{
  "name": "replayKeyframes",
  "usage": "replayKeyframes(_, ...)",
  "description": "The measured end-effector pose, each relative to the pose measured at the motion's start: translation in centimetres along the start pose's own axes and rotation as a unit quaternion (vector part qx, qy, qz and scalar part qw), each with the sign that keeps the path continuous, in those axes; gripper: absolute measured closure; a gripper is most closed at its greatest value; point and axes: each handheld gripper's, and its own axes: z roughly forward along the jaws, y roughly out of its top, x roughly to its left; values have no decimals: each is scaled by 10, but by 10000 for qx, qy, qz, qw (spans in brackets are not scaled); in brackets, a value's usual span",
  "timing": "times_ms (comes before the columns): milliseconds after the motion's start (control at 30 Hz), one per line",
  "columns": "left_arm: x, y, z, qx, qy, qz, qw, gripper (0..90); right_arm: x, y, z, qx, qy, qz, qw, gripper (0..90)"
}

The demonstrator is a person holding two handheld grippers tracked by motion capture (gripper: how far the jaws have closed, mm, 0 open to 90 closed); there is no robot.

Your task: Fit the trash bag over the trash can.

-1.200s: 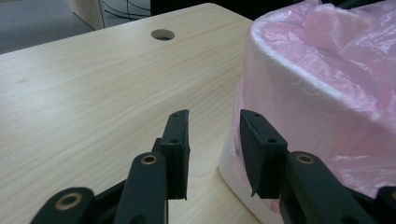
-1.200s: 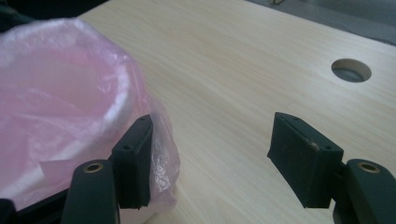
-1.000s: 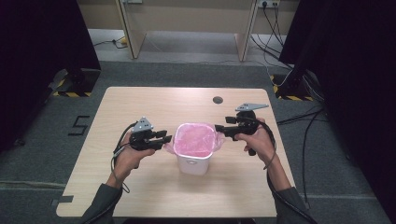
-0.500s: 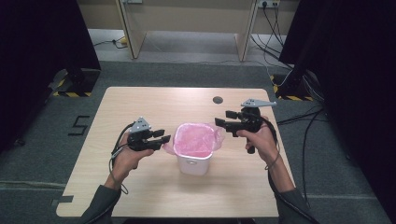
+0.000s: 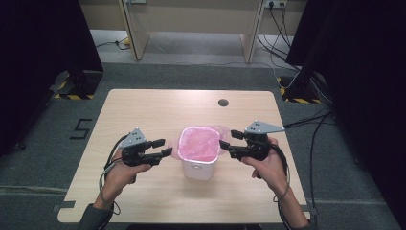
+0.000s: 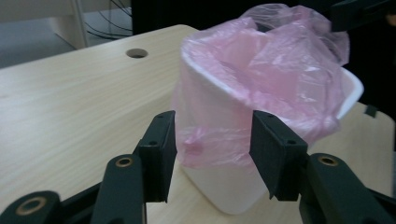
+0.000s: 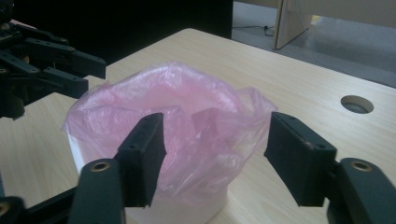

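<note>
We hold the left gripper [image 5: 163, 147] low in our left hand [image 5: 125, 167], jaws spread and pointing right. Our right hand [image 5: 265, 163] holds the right gripper [image 5: 229, 142] opposite it, jaws parted and pointing left, both forearms coming in from the bottom edge.

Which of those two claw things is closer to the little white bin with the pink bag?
Right. The right gripper nearly reaches the bin's rim beside the pink bag; the left gripper sits apart from it.
</note>
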Motion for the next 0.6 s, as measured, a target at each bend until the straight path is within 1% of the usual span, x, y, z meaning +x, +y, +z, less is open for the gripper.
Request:
replayKeyframes(33, -1, -2, 2, 18, -92, -48, 9999, 508, 0, 0, 0, 0, 0, 0, 10000, 404)
replayKeyframes(67, -3, -3, 4, 62, -176, -77, 9998, 510, -1, -6, 3, 71, 39, 104, 9999, 433)
replayKeyframes(100, -5, -5, 7, 76, -340, -122, 9993, 509, -2, -9, 4, 78, 70, 190, 9998, 443)
replayKeyframes(133, -5, -5, 7, 76, -340, -122, 9993, 510, -2, -9, 4, 78, 70, 190, 9998, 443)
replayKeyframes(167, -7, -7, 8, 83, -434, -115, 9990, 516, -4, -16, 5, 124, 149, 302, 9994, 478)
replayKeyframes(200, -8, -8, 9, 87, -508, -110, 9986, 516, -4, -16, 5, 124, 149, 302, 9994, 478)
replayKeyframes(233, -10, -11, 9, 120, -633, -86, 9979, 511, -6, -23, 5, 138, 193, 388, 9990, 510)
replayKeyframes(267, -10, -11, 9, 120, -633, -86, 9979, 509, -7, -26, 5, 146, 212, 412, 9988, 536)
replayKeyframes(367, -15, -17, 8, 194, -768, -32, 9969, 505, -7, -35, 5, 104, 305, 479, 9983, 605)
replayKeyframes(400, -15, -17, 8, 194, -768, -32, 9969, 503, -7, -35, 5, 104, 305, 479, 9983, 605)
replayKeyframes(433, -17, -20, 7, 201, -835, -46, 9963, 503, -8, -38, 4, 71, 274, 505, 9983, 638)
replayKeyframes(467, -17, -20, 7, 201, -835, -46, 9963, 503, -8, -40, 4, 68, 271, 505, 9983, 671)
replayKeyframes(500, -20, -22, 7, 231, -890, -45, 9958, 502, -7, -42, 4, 75, 279, 468, 9985, 703)
replayKeyframes(533, -20, -22, 7, 231, -890, -45, 9958, 502, -7, -42, 4, 75, 279, 468, 9985, 703)
replayKeyframes(567, -22, -24, 10, 265, -909, -4, 9955, 508, -4, -44, 5, 102, 281, 391, 9988, 757)
replayKeyframes(600, -22, -24, 10, 265, -909, -4, 9955, 519, -3, -45, 6, 110, 280, 344, 9990, 785)
